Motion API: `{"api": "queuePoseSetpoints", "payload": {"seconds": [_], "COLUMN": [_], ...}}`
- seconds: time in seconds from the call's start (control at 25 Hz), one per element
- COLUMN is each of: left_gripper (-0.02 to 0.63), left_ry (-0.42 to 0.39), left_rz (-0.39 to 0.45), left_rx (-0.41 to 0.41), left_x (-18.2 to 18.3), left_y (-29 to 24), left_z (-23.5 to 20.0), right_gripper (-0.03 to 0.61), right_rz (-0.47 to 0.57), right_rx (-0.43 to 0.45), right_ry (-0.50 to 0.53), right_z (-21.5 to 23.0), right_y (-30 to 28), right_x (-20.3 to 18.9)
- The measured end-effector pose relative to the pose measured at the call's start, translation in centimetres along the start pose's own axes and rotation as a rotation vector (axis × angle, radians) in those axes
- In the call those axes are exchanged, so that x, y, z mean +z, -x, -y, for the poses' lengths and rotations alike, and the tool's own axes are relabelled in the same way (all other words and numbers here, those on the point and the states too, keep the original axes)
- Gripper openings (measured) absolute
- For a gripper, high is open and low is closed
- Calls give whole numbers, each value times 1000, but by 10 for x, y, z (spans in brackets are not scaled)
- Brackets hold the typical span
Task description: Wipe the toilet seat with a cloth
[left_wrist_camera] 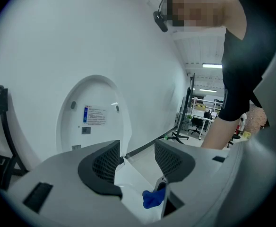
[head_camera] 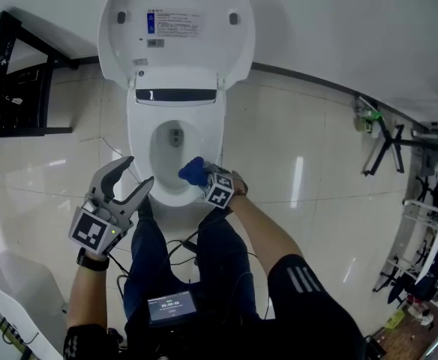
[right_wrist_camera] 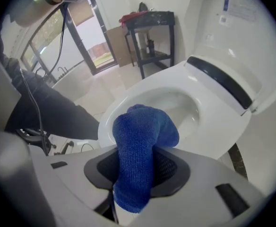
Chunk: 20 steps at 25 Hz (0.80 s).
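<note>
A white toilet stands ahead with its lid [head_camera: 175,28] raised against the wall and the seat rim [head_camera: 139,137] around the bowl. My right gripper [head_camera: 202,177] is shut on a blue cloth [head_camera: 192,171], held over the seat's front right edge. In the right gripper view the blue cloth [right_wrist_camera: 140,152] bulges up between the jaws above the white seat [right_wrist_camera: 232,126]. My left gripper [head_camera: 133,175] stands open at the seat's front left, nothing between its fingers [left_wrist_camera: 105,167]. The left gripper view shows the lid [left_wrist_camera: 93,119] and the cloth [left_wrist_camera: 153,198] low down.
A black metal rack [head_camera: 13,81] stands to the left of the toilet. Stands and shelving [head_camera: 429,223] crowd the right side. A white bin [head_camera: 20,291] sits at lower left. The person's legs [head_camera: 181,261] and cables lie just before the bowl on the tiled floor.
</note>
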<state>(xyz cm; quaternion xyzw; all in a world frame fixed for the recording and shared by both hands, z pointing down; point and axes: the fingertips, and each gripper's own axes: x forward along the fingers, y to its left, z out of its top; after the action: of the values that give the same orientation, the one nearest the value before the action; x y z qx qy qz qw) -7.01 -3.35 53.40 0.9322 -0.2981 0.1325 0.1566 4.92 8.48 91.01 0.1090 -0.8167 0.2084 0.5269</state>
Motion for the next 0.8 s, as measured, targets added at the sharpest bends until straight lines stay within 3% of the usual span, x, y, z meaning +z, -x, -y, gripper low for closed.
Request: {"api": "queuePoseSetpoints", "payload": {"seconds": [0.36,0.64,0.8], "left_gripper": [233,233,233], "left_ry": [-71,-145,-157], "left_rz": [51,124,160], "left_rx": [-27,-27,-32], "left_x": [69,144,183], "left_y": [41,85,110], "left_z": [6,9,18], "right_gripper": [166,167,166], "right_rz": [411,710,883], "right_rx": [-206,-344,-357], "right_ry": [-219,-232,-282], "right_z": [31,31,10], "right_y": [174,333,429], "right_x": [112,204,236]}}
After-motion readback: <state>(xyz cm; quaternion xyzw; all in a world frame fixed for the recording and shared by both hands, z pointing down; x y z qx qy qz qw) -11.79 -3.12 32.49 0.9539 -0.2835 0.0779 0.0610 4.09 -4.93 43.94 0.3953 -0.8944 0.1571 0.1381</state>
